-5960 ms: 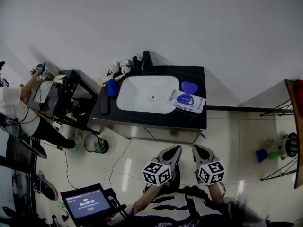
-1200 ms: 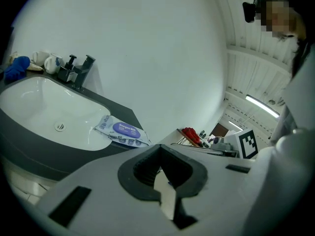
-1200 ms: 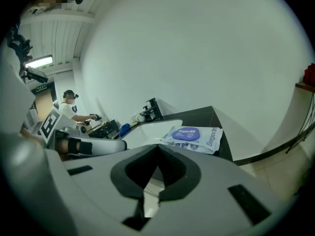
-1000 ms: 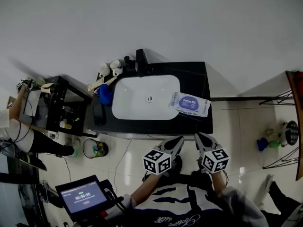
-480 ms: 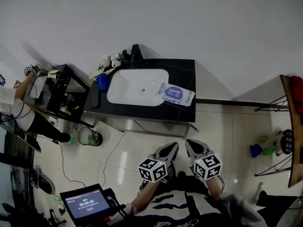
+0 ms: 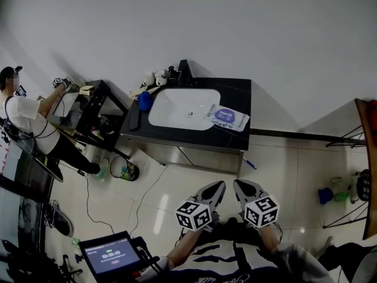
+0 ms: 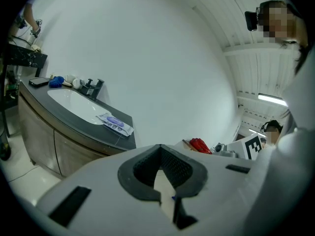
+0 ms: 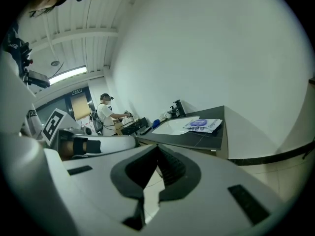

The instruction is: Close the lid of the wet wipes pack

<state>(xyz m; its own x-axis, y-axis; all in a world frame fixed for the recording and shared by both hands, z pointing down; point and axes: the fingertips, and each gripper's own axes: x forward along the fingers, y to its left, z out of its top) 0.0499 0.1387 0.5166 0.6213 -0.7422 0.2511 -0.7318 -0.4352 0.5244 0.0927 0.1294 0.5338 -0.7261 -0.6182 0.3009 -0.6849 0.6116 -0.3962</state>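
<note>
The wet wipes pack [image 6: 227, 117] is a white pouch with a purple oval on top. It lies on the black counter [image 6: 240, 95], at the right rim of the white sink basin [image 6: 182, 108]. It is too small to tell how its lid stands. Both grippers hang over the floor tiles, well short of the counter. My left gripper [image 6: 214, 188] and right gripper [image 6: 240, 187] are each shut with nothing held. The left gripper view shows the left gripper [image 7: 161, 170] and the pack [image 7: 114, 123] far off. The right gripper view shows the right gripper [image 8: 157, 168] and the pack [image 8: 203, 125].
A black faucet [image 6: 183, 72], cups and a blue item [image 6: 144, 101] sit at the counter's back left. A person [image 6: 23, 119] works at a black cart to the left. There are a bin [image 6: 123, 171], a tablet [image 6: 113, 255] and a rack [image 6: 366, 158] at the right.
The counter now looks smaller and farther than one second ago, and has shifted right since half a second ago. Both grippers stay shut, side by side near my body.
</note>
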